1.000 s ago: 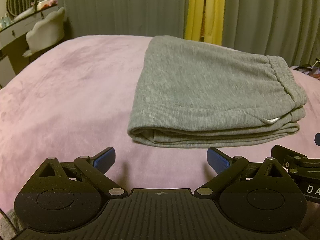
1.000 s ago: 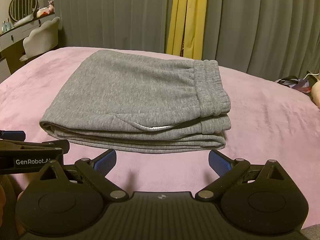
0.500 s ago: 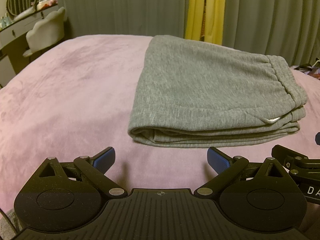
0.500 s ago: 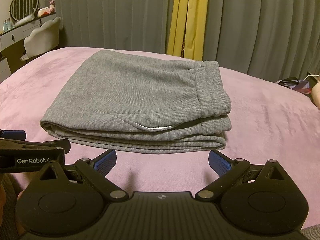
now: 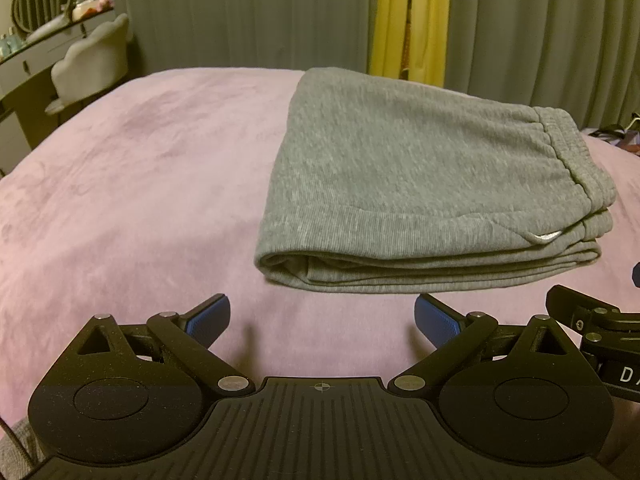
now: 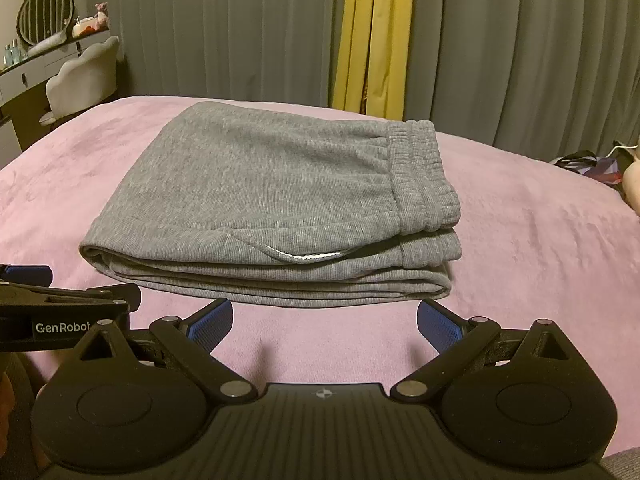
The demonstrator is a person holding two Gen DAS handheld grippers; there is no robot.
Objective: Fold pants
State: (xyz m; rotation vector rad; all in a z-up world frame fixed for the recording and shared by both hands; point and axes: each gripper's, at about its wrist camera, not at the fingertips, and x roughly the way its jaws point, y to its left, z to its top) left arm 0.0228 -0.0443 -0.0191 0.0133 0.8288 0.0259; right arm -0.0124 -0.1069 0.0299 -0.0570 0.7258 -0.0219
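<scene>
A bedroom with grey curtains [image 6: 240, 32] along the far wall, a yellow curtain panel [image 6: 368, 36] between them, and a bed covered by a pink plush blanket [image 5: 120, 200].

At the near edge of the bed, the left gripper [image 5: 322, 318] hovers low with its blue-padded fingers [image 5: 210, 316] spread wide apart, grasping nothing. Just beside it, the right gripper [image 6: 324, 320] is in the same pose, its blue fingers [image 6: 438, 324] released and empty. Each gripper's black frame shows at the edge of the other's view, so the two sit side by side, close together.

Just beyond the fingertips, not touching them, lie the grey pants [image 6: 272, 200], folded into a neat flat rectangle on the blanket. The stacked layers face the grippers. The ribbed elastic waistband [image 6: 420, 176] lies on top at the right end, and a curved pocket opening [image 6: 304, 256] with a pale lining shows near the front edge. The rounded fold is at the left end.

Farther out, on the left of the room, stand a pale cushioned chair [image 6: 80, 76] and a dressing table with a round mirror [image 6: 44, 16]. A dark bag [image 6: 588, 164] rests beyond the bed's right side.
</scene>
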